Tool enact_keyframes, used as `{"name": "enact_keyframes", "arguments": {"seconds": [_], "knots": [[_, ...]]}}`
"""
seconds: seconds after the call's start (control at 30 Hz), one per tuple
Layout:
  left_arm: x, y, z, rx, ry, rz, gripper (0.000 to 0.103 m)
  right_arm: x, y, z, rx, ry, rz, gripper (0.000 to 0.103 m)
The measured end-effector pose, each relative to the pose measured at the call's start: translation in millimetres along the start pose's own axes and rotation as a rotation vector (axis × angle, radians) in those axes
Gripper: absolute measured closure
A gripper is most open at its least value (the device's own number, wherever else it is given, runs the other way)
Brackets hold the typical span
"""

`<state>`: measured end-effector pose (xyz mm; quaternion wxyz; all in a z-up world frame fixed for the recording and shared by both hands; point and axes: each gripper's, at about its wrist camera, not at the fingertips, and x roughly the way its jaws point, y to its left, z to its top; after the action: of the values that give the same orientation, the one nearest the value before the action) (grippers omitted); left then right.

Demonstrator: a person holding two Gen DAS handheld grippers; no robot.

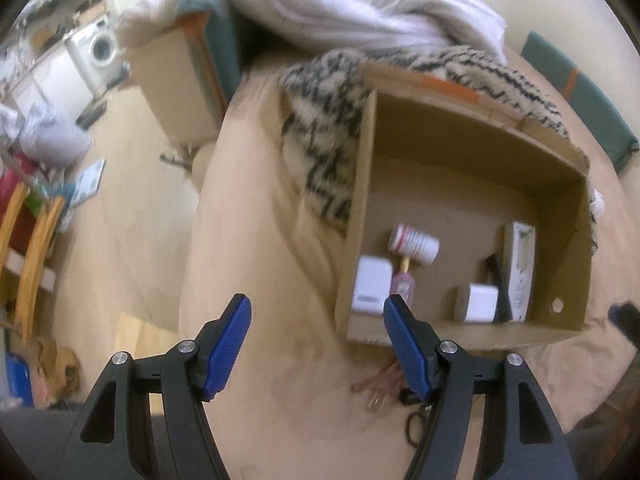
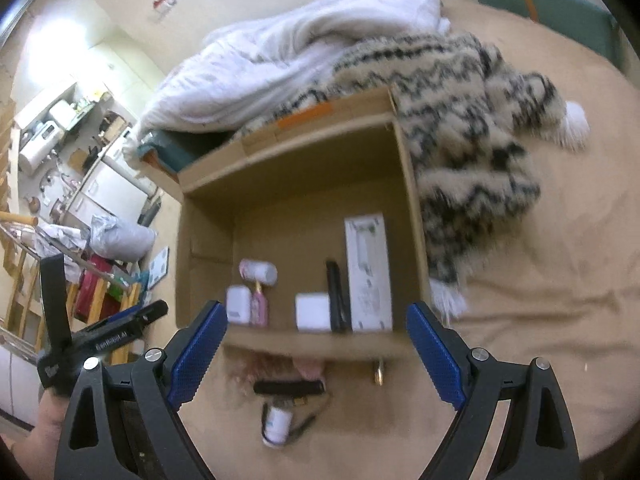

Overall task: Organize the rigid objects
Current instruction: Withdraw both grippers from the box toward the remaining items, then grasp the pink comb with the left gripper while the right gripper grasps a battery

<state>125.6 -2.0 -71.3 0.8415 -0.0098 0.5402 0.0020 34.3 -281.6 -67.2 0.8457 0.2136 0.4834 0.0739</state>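
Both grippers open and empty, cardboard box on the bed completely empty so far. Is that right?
Not quite. The cardboard box is not empty: the right wrist view shows a tall white box, a small white cube and a pink bottle inside. Both the left gripper and right gripper are open and empty.

Left tongs (image 1: 317,314) and right tongs (image 2: 317,330) both gaped wide, empty (blue pads (image 2: 436,354) facing inward).
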Motion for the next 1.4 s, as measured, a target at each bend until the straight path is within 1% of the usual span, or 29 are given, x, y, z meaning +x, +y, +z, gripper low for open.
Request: {"name": "enact_keyframes", "arguments": {"seconds": [0.1, 0.2, 0.27, 0.3, 0.37, 0.43, 0.53, 0.6, 0.7, 0.77, 0.83, 0.87, 0.9, 0.93, 0.97, 1.0, 1.07, 1.13, 1.17, 1.2, 1.23, 1.27, 1.3, 1.37, 1.4], "knots": [[13.1, 6.2, -9.1, -0.038, 0.072, -0.008, 0.037, 8.2, -5.3, -9.5, 0.002, 0.057, -0.002, 0.006], [24.4, 9.7, -13.7, -0.063, 0.129, -0.006, 0.037, 20.3, -9.9, -17.1, 0.012, 0.120, -0.028, 0.006], [25.5, 15.2, -15.2, -0.099, 0.131, -0.030, 0.037, 31.1, -14.4, -20.6, 0.028, 0.165, -0.055, 0.006], [26.3, 14.8, -14.5, -0.103, 0.137, -0.030, 0.037, 35.1, -17.2, -21.9, 0.041, 0.180, -0.060, 0.006], [24.8, 11.2, -15.7, -0.077, 0.129, -0.015, 0.037, 46.1, -22.6, -23.7, 0.077, 0.219, -0.059, 0.006], [25.4, 5.1, -20.3, -0.028, 0.135, -0.005, 0.037, 54.9, -25.3, -25.4, 0.094, 0.254, -0.061, 0.006], [35.7, -6.1, -32.3, 0.030, 0.196, -0.013, 0.037, 67.2, -28.1, -28.2, 0.095, 0.300, -0.083, 0.006], [47.4, -11.8, -37.4, 0.024, 0.245, -0.028, 0.037, 72.7, -30.0, -28.7, 0.102, 0.314, -0.099, 0.006], [67.8, -18.3, -41.4, -0.065, 0.318, -0.063, 0.037, 79.3, -30.2, -28.0, 0.104, 0.327, -0.105, 0.006], [83.1, -22.0, -47.3, -0.191, 0.381, -0.087, 0.037, 82.0, -29.0, -25.6, 0.102, 0.328, -0.108, 0.006], [96.0, -27.8, -54.1, -0.299, 0.423, -0.115, 0.037, 82.5, -28.3, -23.2, 0.109, 0.326, -0.105, 0.006], [100.2, -31.5, -55.6, -0.324, 0.424, -0.112, 0.037, 81.5, -27.7, -22.2, 0.111, 0.327, -0.105, 0.006], [104.6, -37.2, -56.7, -0.336, 0.410, -0.080, 0.035, 81.3, -27.3, -21.6, 0.110, 0.326, -0.107, 0.006], [107.1, -40.9, -56.9, -0.334, 0.400, -0.056, 0.031, 80.7, -26.8, -21.0, 0.106, 0.325, -0.109, 0.006], [109.8, -46.3, -56.2, -0.330, 0.373, -0.046, 0.022, 80.3, -26.4, -21.0, 0.100, 0.326, -0.110, 0.006], [110.9, -50.4, -54.7, -0.330, 0.344, -0.035, 0.017, 79.5, -26.6, -21.1, 0.094, 0.326, -0.108, 0.006], [112.8, -54.2, -53.1, -0.332, 0.311, -0.007, 0.014, 77.0, -27.5, -22.0, 0.093, 0.319, -0.099, 0.006], [116.5, -57.6, -53.4, -0.347, 0.312, 0.014, 0.010, 74.6, -30.5, -21.8, 0.103, 0.314, -0.098, 0.006], [118.8, -61.6, -53.8, -0.344, 0.310, 0.038, 0.007, 73.1, -32.6, -22.3, 0.112, 0.312, -0.097, 0.006], [121.0, -66.5, -54.2, -0.330, 0.308, 0.061, 0.005, 71.8, -34.5, -22.2, 0.123, 0.308, -0.095, 0.006], [124.7, -72.8, -55.5, -0.307, 0.311, 0.095, 0.001, 70.7, -36.3, -21.7, 0.129, 0.305, -0.094, 0.006], [130.6, -81.7, -56.3, -0.276, 0.318, 0.144, 0.000, 70.3, -36.9, -21.3, 0.133, 0.303, -0.095, 0.006], [132.8, -86.5, -56.5, -0.270, 0.307, 0.172, 0.000, 70.1, -37.5, -21.1, 0.134, 0.305, -0.094, 0.006], [132.5, -90.7, -57.4, -0.274, 0.279, 0.199, 0.000, 69.8, -37.9, -20.4, 0.135, 0.304, -0.096, 0.006], [132.1, -90.7, -57.6, -0.278, 0.280, 0.200, 0.000, 69.6, -37.9, -20.0, 0.134, 0.304, -0.096, 0.006]]}}
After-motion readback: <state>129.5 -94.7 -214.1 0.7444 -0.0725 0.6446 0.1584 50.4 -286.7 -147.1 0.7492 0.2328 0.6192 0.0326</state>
